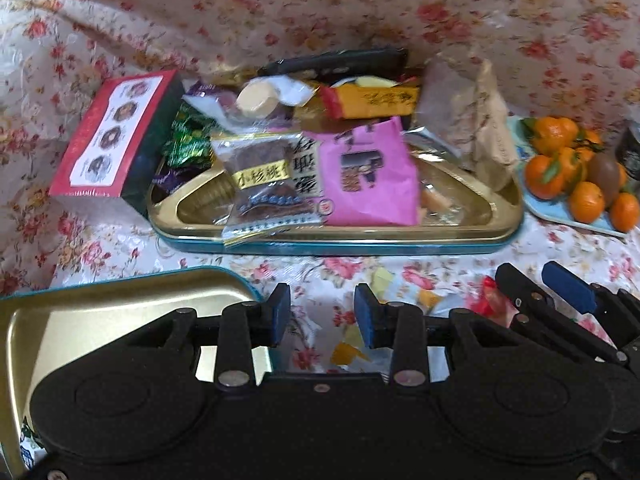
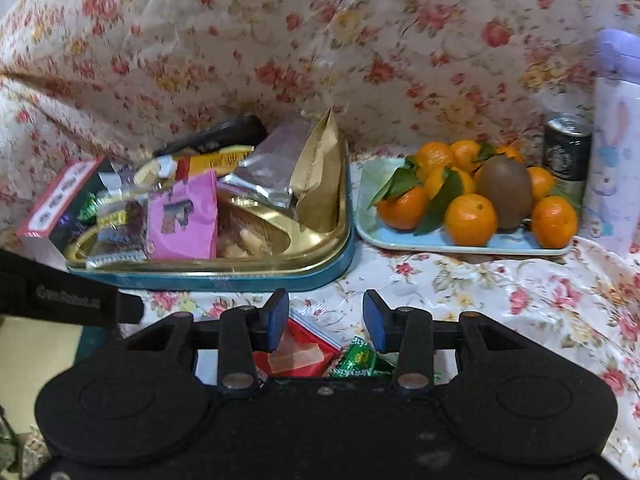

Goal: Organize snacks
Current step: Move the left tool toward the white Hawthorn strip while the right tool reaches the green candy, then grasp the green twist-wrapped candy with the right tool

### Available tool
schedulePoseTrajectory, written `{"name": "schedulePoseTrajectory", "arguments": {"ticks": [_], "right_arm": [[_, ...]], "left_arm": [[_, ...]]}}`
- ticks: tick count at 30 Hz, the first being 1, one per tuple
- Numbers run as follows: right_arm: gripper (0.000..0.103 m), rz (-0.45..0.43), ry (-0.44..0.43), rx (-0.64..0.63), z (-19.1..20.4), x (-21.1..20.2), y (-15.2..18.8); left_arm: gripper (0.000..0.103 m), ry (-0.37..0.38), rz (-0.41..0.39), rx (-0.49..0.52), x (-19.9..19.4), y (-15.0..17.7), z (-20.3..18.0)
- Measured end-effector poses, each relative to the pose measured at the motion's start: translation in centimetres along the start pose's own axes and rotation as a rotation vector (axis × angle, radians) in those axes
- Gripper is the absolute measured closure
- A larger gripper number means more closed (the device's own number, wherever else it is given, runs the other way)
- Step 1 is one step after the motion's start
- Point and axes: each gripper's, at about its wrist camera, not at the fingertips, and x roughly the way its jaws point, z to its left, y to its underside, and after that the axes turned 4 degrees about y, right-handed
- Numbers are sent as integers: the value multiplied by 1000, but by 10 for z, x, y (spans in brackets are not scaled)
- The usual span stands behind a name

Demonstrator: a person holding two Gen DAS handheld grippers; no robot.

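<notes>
A gold tin with teal sides (image 1: 472,236) (image 2: 336,236) stands mid-table, heaped with snack packets: a pink one (image 1: 368,176) (image 2: 182,216), an orange bar (image 1: 372,102), a clear pack of dark sweets (image 1: 260,176) and a tan foil bag (image 2: 320,176). My left gripper (image 1: 323,316) hovers open over the floral cloth in front of the tin, with yellow wrappers (image 1: 348,352) below it. My right gripper (image 2: 326,320) (image 1: 544,286) is open just to its right, above a red packet (image 2: 300,354) and a green candy (image 2: 360,362). Neither holds anything.
The tin's gold lid (image 1: 100,320) lies upturned at the near left. A red and green box (image 1: 112,136) leans on the tin's left side. A light-blue plate (image 2: 400,240) with tangerines and a kiwi (image 2: 506,190) sits right of the tin, then a dark can (image 2: 568,148) and a lilac bottle (image 2: 616,140).
</notes>
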Motion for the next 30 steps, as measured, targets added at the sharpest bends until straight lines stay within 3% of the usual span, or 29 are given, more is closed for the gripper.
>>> {"name": "schedulePoseTrajectory", "arguments": {"ticks": [6,13,18,21,30], "right_arm": [[59,38,56,-65,8,13,4],[58,70,105,-104,-10,-5,17],[58,100,77,-55,-37,-32,38],[58,108,70,-48,-47,-50,56],[58,105,36,39,-61,-88,87]], "left_arm": [[61,-17,71,32,22,2,-7],[65,37,92,121,16,25,-28],[65,46,90,193,2,49,-43],[65,106,123,216,-5,66,-49],[65,166,147,267,-27,100,-61]]}}
